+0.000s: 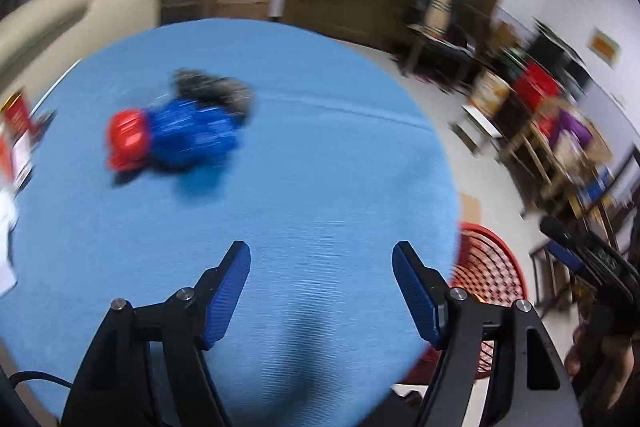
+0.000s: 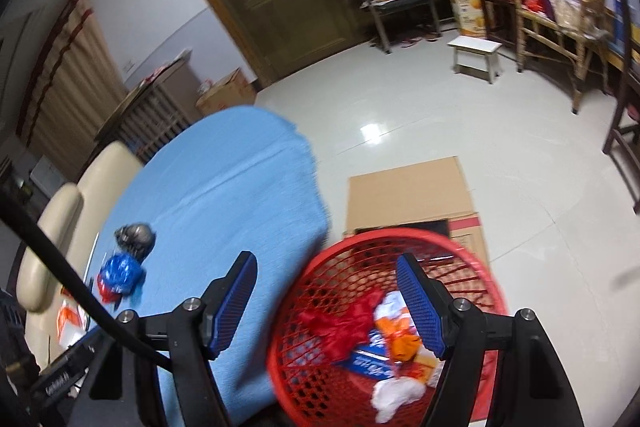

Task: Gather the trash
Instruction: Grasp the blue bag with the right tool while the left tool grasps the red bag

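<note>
A round table with a blue cloth (image 1: 280, 167) holds a crumpled blue and red wrapper (image 1: 176, 135) and a grey crumpled piece (image 1: 216, 91) behind it. Both show in the right wrist view too, the wrapper (image 2: 120, 273) and the grey piece (image 2: 136, 237). My left gripper (image 1: 322, 291) is open and empty above the cloth, nearer than the trash. A red mesh basket (image 2: 472, 251) stands beside the table and holds several wrappers (image 2: 384, 339). My right gripper (image 2: 326, 303) is open and empty over the basket's left rim.
More paper and packets (image 1: 16, 131) lie at the table's left edge. A flat cardboard sheet (image 2: 408, 191) lies on the tiled floor behind the basket. A cream sofa (image 2: 72, 203) stands beyond the table. A small stool (image 2: 476, 55) and chairs stand far off.
</note>
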### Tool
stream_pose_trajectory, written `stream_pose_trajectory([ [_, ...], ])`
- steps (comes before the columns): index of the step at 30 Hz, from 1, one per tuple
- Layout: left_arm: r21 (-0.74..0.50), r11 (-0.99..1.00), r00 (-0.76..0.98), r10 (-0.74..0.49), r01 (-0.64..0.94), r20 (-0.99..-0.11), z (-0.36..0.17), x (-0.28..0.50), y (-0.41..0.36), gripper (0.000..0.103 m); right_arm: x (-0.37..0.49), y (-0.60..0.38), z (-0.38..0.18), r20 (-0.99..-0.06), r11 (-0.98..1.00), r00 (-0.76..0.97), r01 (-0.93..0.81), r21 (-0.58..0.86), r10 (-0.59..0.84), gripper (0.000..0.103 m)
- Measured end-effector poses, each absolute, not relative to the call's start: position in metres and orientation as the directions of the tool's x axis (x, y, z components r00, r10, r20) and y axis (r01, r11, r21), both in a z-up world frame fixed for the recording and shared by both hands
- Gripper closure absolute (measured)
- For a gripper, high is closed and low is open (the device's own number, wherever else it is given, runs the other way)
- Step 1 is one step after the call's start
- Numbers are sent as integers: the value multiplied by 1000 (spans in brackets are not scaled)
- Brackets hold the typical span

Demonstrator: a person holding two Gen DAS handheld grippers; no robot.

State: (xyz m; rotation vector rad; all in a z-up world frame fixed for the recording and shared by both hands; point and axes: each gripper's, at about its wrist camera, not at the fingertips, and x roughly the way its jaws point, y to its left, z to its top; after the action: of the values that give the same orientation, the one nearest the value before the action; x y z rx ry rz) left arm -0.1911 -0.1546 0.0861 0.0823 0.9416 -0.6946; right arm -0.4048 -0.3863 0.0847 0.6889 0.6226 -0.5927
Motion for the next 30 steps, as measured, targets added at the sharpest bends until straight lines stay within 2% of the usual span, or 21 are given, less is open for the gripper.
stream_pose_trajectory([
  [9, -240, 900, 489, -404, 365, -773, 67, -146, -62, 29, -319, -322, 91, -715, 789, 680, 524, 322, -160, 28],
  [17, -249, 934, 523, -350, 255, -777, 56, -125, -17, 29, -214, -247, 109, -720, 940, 692, 276, 203, -47, 28],
  [20, -254, 938, 525, -343, 237, -778, 52, -120, -7, 29, -172, -223, 113, -712, 959, 702, 190, 211, 18, 28],
  [25, -264, 941, 530, -338, 213, -777, 51, -114, 7, 29, -117, -206, 110, -718, 958, 695, 170, 230, 50, 28],
  [30, -271, 941, 535, -337, 201, -774, 51, -107, 14, 29, -55, -185, 83, -772, 965, 634, 174, 198, 44, 28],
])
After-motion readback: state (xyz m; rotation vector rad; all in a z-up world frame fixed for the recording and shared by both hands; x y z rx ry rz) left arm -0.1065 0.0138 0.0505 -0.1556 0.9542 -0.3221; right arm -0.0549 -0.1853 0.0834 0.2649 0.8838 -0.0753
